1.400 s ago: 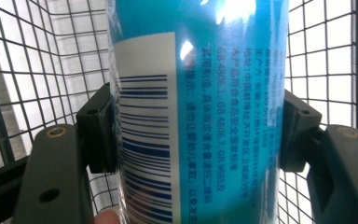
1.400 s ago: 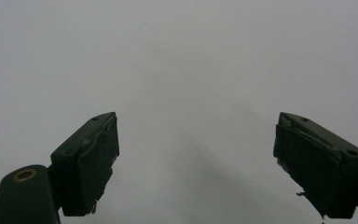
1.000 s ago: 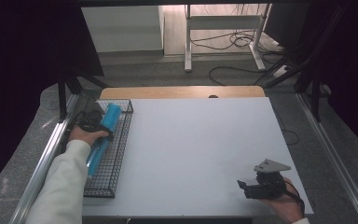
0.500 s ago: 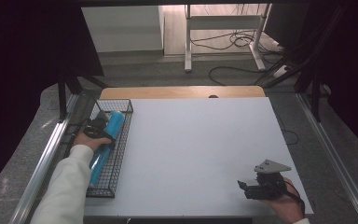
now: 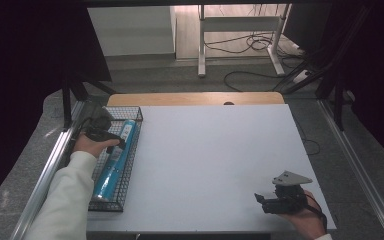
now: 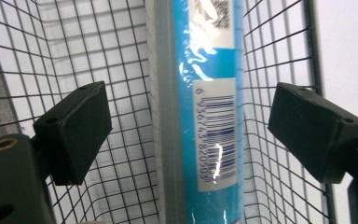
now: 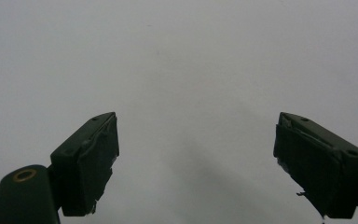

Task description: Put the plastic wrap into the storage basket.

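At the near right corner of the white table (image 5: 215,165), the right gripper (image 5: 261,199) is resting low over the bare surface, its jaws standing wide apart in the right gripper view with nothing between them and its pads (image 7: 91,163) touching nothing. Farther off, at the left edge of the table, the left gripper (image 5: 121,143) is hovering over the black wire basket (image 5: 130,172). Its jaws have just been opening, and in the left gripper view they are standing spread to either side of the blue roll (image 6: 209,116), with clear gaps between its pads (image 6: 77,133) and the wrapper, so nothing is being pinched. The blue roll (image 5: 114,162) is lying flat inside the basket, the one thing in it, with its long axis running along the basket's length, from the near end toward the far end of the table, tilted slightly off the basket's right wall. A white barcode label (image 6: 216,133) is facing up on its shiny wrapper, running lengthwise along the roll. The basket itself is sitting along the table's left edge, well apart from the right gripper.
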`<state>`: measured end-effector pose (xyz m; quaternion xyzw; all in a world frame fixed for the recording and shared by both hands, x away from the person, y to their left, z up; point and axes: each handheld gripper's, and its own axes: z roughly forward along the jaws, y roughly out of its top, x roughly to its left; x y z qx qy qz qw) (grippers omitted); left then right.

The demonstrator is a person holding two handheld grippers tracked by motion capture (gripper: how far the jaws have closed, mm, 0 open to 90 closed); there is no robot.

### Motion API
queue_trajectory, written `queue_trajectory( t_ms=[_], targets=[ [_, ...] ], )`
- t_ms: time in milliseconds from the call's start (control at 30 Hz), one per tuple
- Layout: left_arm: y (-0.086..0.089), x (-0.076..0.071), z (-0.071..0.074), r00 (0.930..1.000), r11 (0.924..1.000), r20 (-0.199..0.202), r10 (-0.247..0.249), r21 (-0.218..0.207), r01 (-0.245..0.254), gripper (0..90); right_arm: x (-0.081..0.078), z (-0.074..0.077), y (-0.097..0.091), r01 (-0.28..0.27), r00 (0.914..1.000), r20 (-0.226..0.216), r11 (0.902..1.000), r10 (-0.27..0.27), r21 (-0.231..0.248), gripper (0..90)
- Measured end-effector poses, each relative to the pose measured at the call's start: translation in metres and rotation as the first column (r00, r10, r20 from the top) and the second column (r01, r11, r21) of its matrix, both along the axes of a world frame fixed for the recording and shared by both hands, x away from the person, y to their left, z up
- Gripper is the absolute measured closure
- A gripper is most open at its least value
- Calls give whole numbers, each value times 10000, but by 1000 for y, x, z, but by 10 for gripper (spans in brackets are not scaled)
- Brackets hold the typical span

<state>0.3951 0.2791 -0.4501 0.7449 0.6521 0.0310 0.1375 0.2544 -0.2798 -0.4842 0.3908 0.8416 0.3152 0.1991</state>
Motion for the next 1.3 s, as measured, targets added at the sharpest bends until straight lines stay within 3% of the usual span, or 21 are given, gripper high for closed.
queue_trajectory(
  t_ms=[567,900,1000,1300],
  targets=[
    [3,-25,31,9936,9972,1045,-439,-553,499,132,0,1,1,19,10000,34,10000,-19,-25,144],
    [-17,-41,35,9808,9854,1565,-1165,-1049,1338,132,1,0,2,-67,10000,-33,9999,67,-89,143],
    [-25,-46,36,9739,9775,1745,-1449,-1270,1682,130,1,0,3,-75,10000,-53,10000,74,-66,143],
    [-54,-64,35,9478,9384,2302,-2205,-2149,2705,122,0,0,3,-82,10000,-29,9999,82,-104,143]
  ],
)
